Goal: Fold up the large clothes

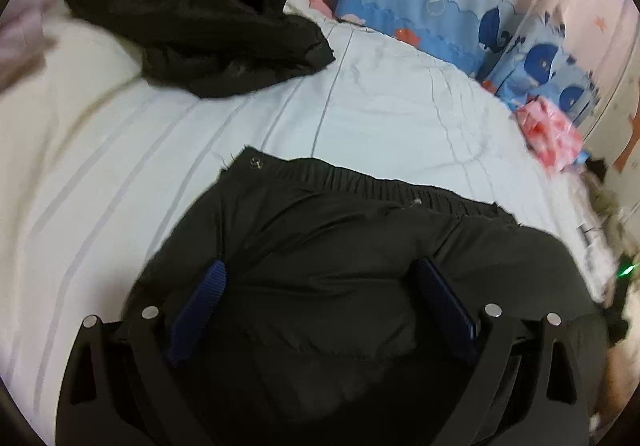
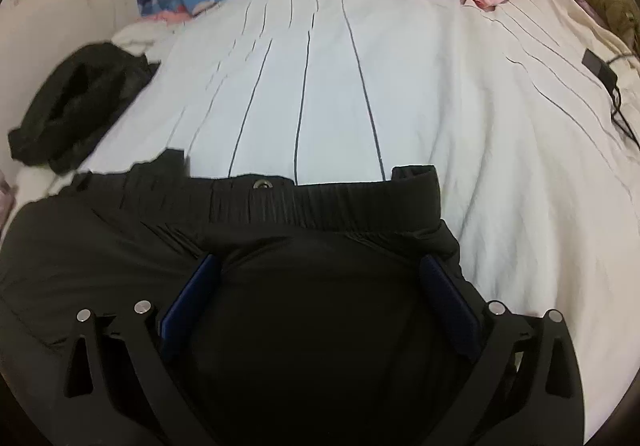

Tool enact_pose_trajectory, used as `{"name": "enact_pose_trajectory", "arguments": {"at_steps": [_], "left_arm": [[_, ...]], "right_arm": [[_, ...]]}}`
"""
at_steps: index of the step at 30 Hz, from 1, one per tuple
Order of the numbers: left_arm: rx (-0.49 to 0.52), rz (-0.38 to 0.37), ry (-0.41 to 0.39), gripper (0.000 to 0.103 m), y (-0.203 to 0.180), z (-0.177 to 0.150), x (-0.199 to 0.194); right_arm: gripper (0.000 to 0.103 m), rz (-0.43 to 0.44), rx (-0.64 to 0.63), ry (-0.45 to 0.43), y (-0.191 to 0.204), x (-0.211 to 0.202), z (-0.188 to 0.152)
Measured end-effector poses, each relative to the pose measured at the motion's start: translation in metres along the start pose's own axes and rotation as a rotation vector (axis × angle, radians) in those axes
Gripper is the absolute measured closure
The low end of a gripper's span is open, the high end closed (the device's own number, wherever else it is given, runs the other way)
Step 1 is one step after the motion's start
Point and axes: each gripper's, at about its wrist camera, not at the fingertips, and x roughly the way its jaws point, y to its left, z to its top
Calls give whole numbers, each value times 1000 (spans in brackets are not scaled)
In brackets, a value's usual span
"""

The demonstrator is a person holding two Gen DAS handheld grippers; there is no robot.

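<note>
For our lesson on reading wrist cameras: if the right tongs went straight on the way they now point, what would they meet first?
Most likely the black trousers: the open right tongs point down at the cloth just below the elastic waistband, nothing between. The striped bedsheet lies beyond. Depth is hard to judge.

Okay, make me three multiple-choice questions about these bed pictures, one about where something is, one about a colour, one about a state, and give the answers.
1. Where does the crumpled black garment lie?
A. On the bed, beyond the trousers
B. On the floor
C. Between the jaws

2. What colour are the gripper pads?
A. Red
B. Blue
C. White

3. How do the right gripper's jaws stand?
A. Shut on the waistband
B. Shut on nothing
C. Wide open

Answers:
1 A: it sits on the striped cover, past the trousers.
2 B: both pads show dark blue.
3 C: the pads stand far apart over the trousers.
</note>
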Motion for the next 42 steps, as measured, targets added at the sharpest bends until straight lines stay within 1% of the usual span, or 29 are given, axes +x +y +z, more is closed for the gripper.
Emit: {"name": "enact_pose_trajectory", "arguments": {"at_steps": [2, 4, 6, 7, 8, 10, 11, 12, 13, 16, 17, 18, 20, 22, 23, 24, 25, 26, 27, 29, 30, 32, 34, 36, 37, 39, 40, 41, 42], "left_arm": [[49, 42, -34, 11, -8, -3, -14], [103, 73, -83, 11, -15, -7, -35], [150, 97, -124, 11, -20, -12, -53], [168, 106, -140, 11, -21, -15, -59], [179, 118, -148, 11, -21, -17, -62], [204, 132, -152, 11, -24, -25, -63], [206, 133, -146, 11, -24, -27, -60], [205, 132, -144, 11, -25, -30, -60], [204, 134, -144, 11, -25, -32, -59], [217, 161, -156, 11, -29, -36, -59], [221, 165, -155, 11, -29, -36, -60], [219, 162, -151, 11, -30, -38, -62], [220, 155, -159, 11, -29, -42, -74], [250, 163, -184, 11, -32, -47, -83], [265, 171, -188, 11, -34, -50, -84], [286, 183, -189, 11, -36, -54, -84], [297, 183, -184, 11, -37, -57, -83], [296, 173, -172, 10, -38, -58, -82], [277, 148, -155, 10, -36, -60, -80], [259, 146, -127, 7, -31, -62, -76], [257, 140, -110, 7, -28, -62, -74], [224, 109, -74, 7, -18, -63, -80], [177, 73, -61, 7, -4, -65, -93], [96, 13, -43, 7, 19, -71, -113], [46, -20, -40, 7, 32, -75, -125], [-59, -96, -27, 7, 63, -85, -147], [-95, -125, -21, 7, 73, -88, -153], [-162, -182, -3, 7, 89, -96, -161], [-203, -222, 14, 7, 97, -101, -164]], "right_arm": [[7, -5, -4, -17, 0, -17, -3], [7, 38, 3, -100, 5, -54, -8], [7, 57, -5, -167, 7, -81, -27], [7, 53, -13, -183, 10, -87, -36], [7, 46, -33, -186, 11, -90, -43], [7, 23, -40, -171, 7, -75, -62], [7, 33, -34, -180, 6, -71, -68], [7, 41, -22, -204, 2, -68, -71], [7, 37, -21, -205, 1, -66, -72], [7, 22, -40, -173, 6, -65, -72], [7, 18, -44, -165, 8, -70, -72], [7, 12, -49, -177, 10, -81, -75], [7, 30, -72, -263, 14, -113, -90], [7, 9, -105, -301, 16, -128, -107], [7, -13, -118, -292, 16, -125, -116], [7, -34, -126, -257, 13, -114, -124], [7, -32, -129, -236, 11, -105, -130], [7, 9, -120, -245, 3, -97, -138], [7, 26, -88, -240, -4, -94, -137], [7, 26, -49, -201, -7, -95, -132], [7, 18, -45, -184, -7, -98, -131], [7, 21, -34, -177, -6, -113, -136], [7, 62, -23, -202, -8, -138, -150], [7, 142, 38, -191, -22, -159, -167], [7, 183, 92, -185, -33, -169, -176], [7, 236, 206, -182, -57, -187, -194], [7, 268, 263, -178, -70, -192, -201], [7, 298, 318, -170, -82, -196, -209], [7, 335, 377, -148, -95, -195, -218]]}}
